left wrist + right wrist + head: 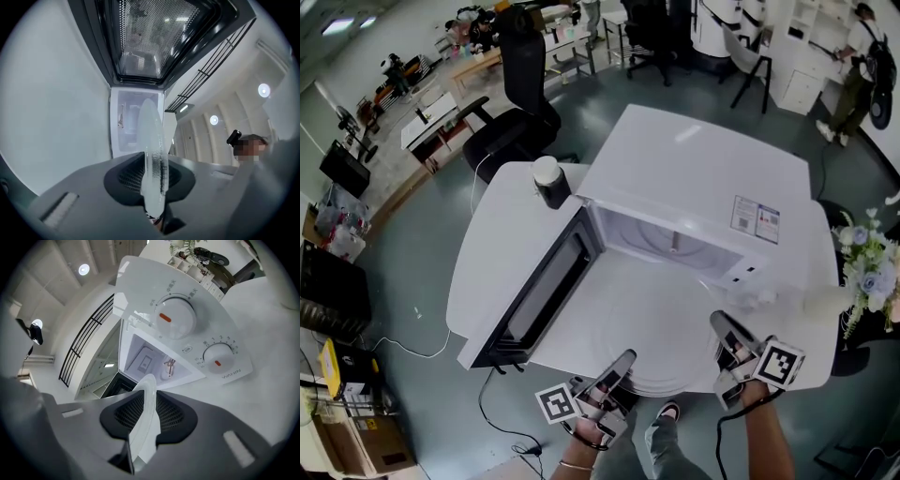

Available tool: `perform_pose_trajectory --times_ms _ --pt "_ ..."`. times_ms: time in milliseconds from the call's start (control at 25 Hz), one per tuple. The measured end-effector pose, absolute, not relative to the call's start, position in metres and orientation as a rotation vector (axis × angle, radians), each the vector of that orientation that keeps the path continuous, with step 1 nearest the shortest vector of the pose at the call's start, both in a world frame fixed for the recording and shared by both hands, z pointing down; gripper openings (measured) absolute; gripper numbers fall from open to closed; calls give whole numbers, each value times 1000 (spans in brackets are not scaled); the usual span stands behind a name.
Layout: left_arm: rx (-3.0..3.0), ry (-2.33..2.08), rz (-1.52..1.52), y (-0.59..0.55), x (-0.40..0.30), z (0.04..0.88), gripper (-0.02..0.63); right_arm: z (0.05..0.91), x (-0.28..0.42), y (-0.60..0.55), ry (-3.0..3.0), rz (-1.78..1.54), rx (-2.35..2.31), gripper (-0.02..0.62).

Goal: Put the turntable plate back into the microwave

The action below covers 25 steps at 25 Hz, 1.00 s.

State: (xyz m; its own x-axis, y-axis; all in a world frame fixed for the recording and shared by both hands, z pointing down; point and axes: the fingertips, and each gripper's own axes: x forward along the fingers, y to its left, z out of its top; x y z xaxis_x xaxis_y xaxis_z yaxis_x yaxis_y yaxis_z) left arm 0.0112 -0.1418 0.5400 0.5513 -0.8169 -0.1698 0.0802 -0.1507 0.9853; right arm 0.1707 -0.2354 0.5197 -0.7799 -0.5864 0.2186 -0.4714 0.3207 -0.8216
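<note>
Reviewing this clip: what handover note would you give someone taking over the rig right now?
Left hand-held gripper: shut on the near-left rim of the turntable plate.
Right hand-held gripper: shut on the plate's right rim.
The plate is held in front of the open microwave, outside the cavity. The door stands wide open to the left.
Done: plate gripped on both sides, door open.
Left: slide the plate in, seat it on the centre hub, release both grippers.

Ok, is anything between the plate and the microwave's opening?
No. In the head view, only bare table lies between the plate and the open microwave.
</note>
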Motion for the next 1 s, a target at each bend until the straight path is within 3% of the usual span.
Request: perform_pose_trajectory --times_ms 1000 --pt "1489 -807 -925 -216 3 550 37 536 207 -206 2517 -1111 -1690 72"
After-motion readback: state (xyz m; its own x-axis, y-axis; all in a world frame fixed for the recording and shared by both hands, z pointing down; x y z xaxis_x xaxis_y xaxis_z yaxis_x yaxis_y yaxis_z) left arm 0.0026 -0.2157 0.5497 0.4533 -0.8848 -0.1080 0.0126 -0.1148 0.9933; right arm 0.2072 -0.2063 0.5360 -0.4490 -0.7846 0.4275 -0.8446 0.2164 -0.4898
